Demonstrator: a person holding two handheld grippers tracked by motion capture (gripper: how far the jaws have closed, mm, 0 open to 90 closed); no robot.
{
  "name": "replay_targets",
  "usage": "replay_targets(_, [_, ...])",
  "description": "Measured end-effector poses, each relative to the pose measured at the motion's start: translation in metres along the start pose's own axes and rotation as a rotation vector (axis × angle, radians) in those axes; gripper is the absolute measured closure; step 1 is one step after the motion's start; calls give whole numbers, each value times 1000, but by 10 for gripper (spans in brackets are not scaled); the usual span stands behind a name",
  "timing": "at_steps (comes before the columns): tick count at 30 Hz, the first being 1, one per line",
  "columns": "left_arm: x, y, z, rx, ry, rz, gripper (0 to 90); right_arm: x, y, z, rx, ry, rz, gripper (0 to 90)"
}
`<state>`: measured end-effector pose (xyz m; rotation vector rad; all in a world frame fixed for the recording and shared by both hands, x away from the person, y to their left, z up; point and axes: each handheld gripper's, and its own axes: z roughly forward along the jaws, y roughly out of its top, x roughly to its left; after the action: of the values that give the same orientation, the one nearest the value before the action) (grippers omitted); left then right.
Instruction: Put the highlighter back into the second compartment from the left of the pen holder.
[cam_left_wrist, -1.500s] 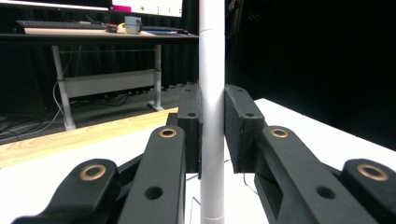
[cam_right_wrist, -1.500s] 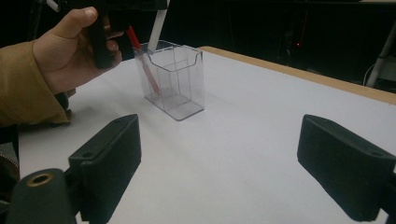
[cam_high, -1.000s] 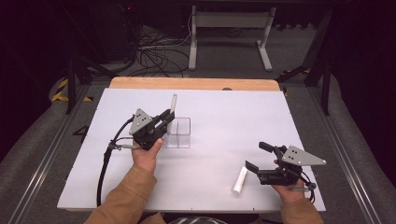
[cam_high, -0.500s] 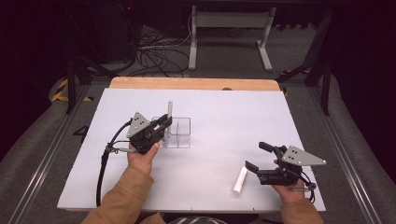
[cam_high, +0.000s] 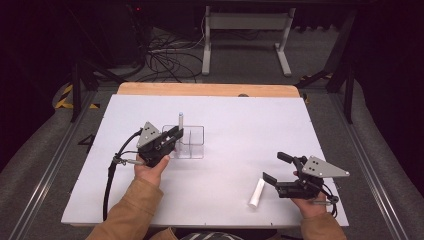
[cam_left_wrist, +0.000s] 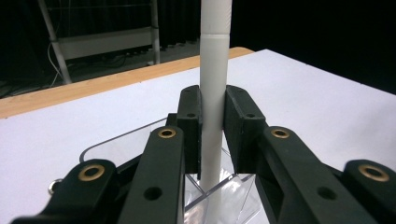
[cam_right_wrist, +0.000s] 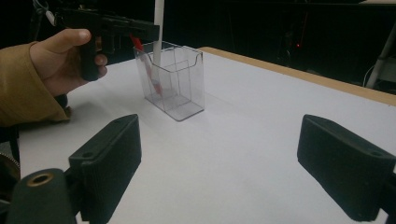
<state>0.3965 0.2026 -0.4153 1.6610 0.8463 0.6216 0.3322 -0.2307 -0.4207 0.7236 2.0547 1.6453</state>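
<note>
Two claws at the white desk (cam_high: 230, 125). Left claw (cam_left_wrist: 214, 126) is clamped on a white cylindrical marker pen (cam_left_wrist: 214, 93), held upright with its lower end inside the clear plastic divided holder (cam_high: 191, 142) near the desk's middle. A red-tipped pen (cam_right_wrist: 147, 65) leans inside that holder. Right claw (cam_right_wrist: 219, 168) is spread wide and grips nothing; it hovers over the desk's near right part, just beside a second white marker (cam_high: 257, 192) lying flat.

Wide open white table (cam_high: 235, 125) between both hands, tons of room. Only blockers: clear box (cam_high: 190, 142) with upright white tube (cam_high: 180, 121) left of centre, loose white tube (cam_high: 257, 192) lying just beside right gripper (cam_high: 276, 167).
</note>
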Motion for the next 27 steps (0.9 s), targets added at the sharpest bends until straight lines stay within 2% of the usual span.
replay_targets(9, [-1,0,-2,15,-6,-4,774,0,0,-1,-5,2,-2,141])
replay_targets(12, [-2,1,-2,11,-12,1,741,0,0,-1,-5,1,-2,141])
replay_targets(15, [-3,2,-4,3,-31,-9,631,0,0,-1,-6,-2,2,141])
replay_targets(18, [-3,6,-9,-14,-62,-45,498,0,1,-1,-3,-2,-1,143])
replay_targets(21, [-3,11,-16,-35,-68,-34,375,0,3,-1,13,-10,11,151])
replay_targets(25, [-5,19,-27,-49,-88,-37,294,0,5,-3,15,-22,11,138])
replay_targets(27, [-6,21,-31,-50,-94,-23,269,1,6,-4,15,-24,14,120])
